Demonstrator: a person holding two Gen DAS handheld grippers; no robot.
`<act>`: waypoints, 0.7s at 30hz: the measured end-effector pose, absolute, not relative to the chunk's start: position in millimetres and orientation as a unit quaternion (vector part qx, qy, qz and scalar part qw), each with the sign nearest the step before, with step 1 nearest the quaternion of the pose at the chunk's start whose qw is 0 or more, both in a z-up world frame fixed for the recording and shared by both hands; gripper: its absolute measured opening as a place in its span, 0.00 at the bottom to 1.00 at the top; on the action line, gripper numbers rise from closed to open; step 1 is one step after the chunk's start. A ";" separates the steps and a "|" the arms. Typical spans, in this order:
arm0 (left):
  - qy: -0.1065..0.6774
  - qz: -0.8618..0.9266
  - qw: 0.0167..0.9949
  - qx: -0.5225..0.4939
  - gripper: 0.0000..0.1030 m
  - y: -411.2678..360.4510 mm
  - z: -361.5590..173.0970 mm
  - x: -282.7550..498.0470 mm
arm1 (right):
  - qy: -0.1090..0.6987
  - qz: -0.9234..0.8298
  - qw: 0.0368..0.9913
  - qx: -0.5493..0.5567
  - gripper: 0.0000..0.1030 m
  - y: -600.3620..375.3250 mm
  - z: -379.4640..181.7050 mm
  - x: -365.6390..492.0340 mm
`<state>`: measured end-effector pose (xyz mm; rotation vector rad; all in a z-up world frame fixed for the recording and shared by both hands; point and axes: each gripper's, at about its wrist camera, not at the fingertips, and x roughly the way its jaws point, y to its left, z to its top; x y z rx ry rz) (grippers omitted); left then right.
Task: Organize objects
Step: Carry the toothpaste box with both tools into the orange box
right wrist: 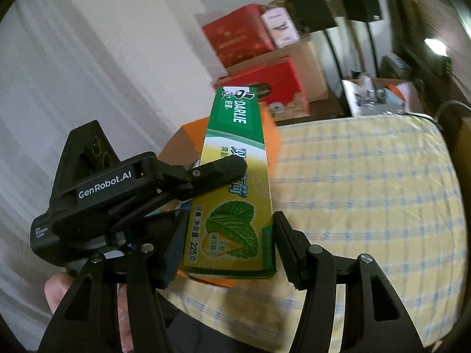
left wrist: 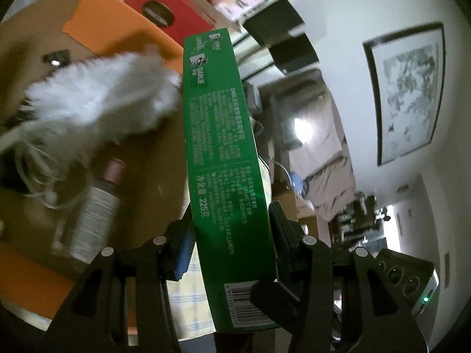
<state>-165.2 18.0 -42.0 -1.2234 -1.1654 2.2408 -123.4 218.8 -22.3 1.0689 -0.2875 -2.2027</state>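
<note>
A green Darlie toothpaste box (left wrist: 223, 158) stands between the fingers of my left gripper (left wrist: 232, 226), which is shut on its narrow sides. In the right wrist view the same box (right wrist: 235, 182) shows its yellow-green front, with the left gripper (right wrist: 206, 176) clamped across it from the left. My right gripper (right wrist: 226, 235) straddles the box's lower end, its fingers close to both edges; a small gap shows on the right side. The box hangs over an open orange cardboard box (left wrist: 123, 38) holding a white fluffy item (left wrist: 100, 97), a white bottle (left wrist: 94, 214) and a coiled cable (left wrist: 38, 176).
A bed with a yellow-and-blue checked sheet (right wrist: 368, 191) lies under and right of the grippers. Red boxes (right wrist: 244, 41) and cardboard cartons are stacked behind. Black speakers on stands (right wrist: 356, 0) stand at the back. A framed picture (left wrist: 409, 88) hangs on the wall.
</note>
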 end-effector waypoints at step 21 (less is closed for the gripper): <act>-0.464 0.775 0.078 -0.422 0.42 -108.8 -85.0 -143.5 | -0.042 -0.789 0.407 0.458 0.57 82.0 -56.1 -136.0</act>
